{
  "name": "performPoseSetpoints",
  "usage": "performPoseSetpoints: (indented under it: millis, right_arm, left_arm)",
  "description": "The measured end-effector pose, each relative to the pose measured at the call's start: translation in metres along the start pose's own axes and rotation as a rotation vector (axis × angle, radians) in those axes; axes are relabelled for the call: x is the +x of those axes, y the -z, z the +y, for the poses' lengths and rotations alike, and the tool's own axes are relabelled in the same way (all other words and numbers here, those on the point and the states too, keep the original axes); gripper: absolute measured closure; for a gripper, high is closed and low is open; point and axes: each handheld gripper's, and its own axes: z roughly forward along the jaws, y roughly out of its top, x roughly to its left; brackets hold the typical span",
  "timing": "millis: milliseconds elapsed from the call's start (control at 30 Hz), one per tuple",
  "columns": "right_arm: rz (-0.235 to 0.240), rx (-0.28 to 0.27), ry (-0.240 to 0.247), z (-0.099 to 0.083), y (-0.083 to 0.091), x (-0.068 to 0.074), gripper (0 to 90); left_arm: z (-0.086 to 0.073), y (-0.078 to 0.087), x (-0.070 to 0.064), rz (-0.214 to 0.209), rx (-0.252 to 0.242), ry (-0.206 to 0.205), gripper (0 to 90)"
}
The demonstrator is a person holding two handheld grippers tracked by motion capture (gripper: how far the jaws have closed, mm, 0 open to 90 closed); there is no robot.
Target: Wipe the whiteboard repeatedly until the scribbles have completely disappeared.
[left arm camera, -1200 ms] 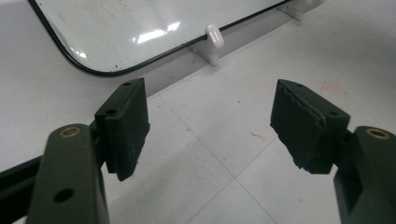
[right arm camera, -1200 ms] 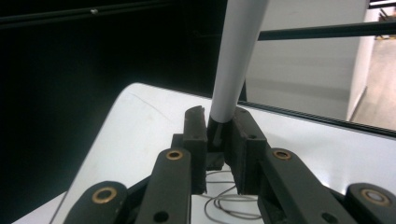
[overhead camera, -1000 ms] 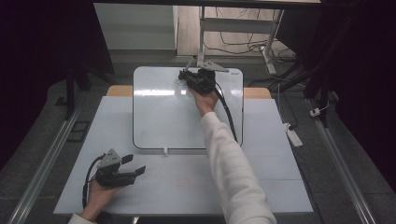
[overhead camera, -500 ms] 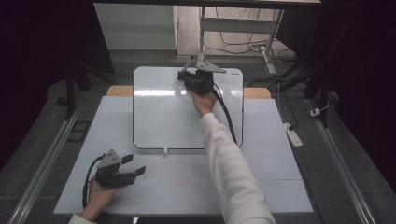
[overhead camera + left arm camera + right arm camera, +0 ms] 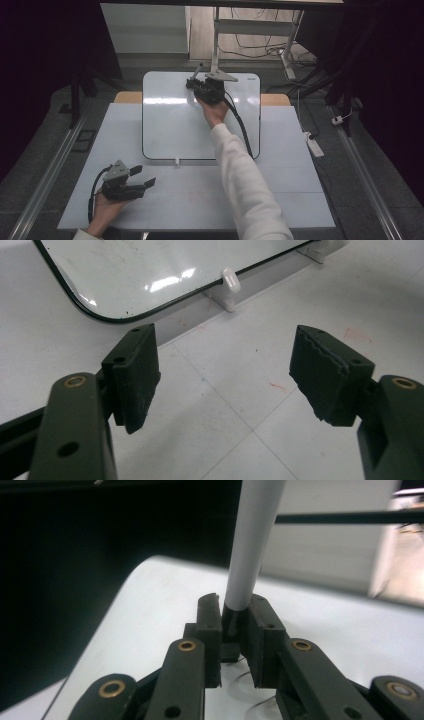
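Right tongs (image 5: 235, 617) pinch marker (image 5: 250, 545) at far edge of whiteboard (image 5: 170, 125), marker upright, tip down. Left tongs (image 5: 225, 375) spread, idle on counter (image 5: 200, 200). Your writing strokes pull toward you.

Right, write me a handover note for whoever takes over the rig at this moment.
Right gripper: shut on a slim grey-and-black marker pen, held near the far edge of the white glossy whiteboard; the pen's barrel sticks up out of the gripper, tip end hidden between the jaws.
Left gripper: open, holding nothing, over the white table near the whiteboard's near left corner.
Done: pen picked up.
Left: no fresh writing is visible on the board in the high view; whatever marking is meant looks not yet done. Judge the next stroke yourself.
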Motion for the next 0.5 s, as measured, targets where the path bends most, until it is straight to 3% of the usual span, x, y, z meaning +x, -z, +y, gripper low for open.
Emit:
performPoseSetpoints:
  millis: [67,133,200,267,433,500]
  right_arm:
    - [0.012,0.020,0.035,-0.004,-0.001,0.006,77.5]
    - [-0.009,0.016,0.046,-0.001,0.002,0.003,77.5]
    - [-0.058,-0.014,0.021,0.004,0.006,-0.005,77.5]
    - [-0.063,-0.028,-0.004,0.006,0.009,-0.010,77.5]
    - [0.009,0.021,0.048,-0.005,0.003,0.007,77.5]
    - [0.002,0.018,0.046,-0.005,0.004,0.004,77.5]
  left_arm:
    - [0.000,0.001,0.000,0.000,-0.001,-0.002,28.8]
    - [0.000,0.001,-0.001,0.001,-0.003,-0.003,28.8]
    - [0.000,0.002,-0.002,0.001,-0.003,-0.003,28.8]
    - [0.000,0.001,-0.001,0.001,-0.002,-0.004,28.8]
    - [0.000,0.001,0.000,-0.009,-0.007,0.007,28.8]
    - [0.000,0.002,-0.001,-0.006,-0.009,0.006,28.8]
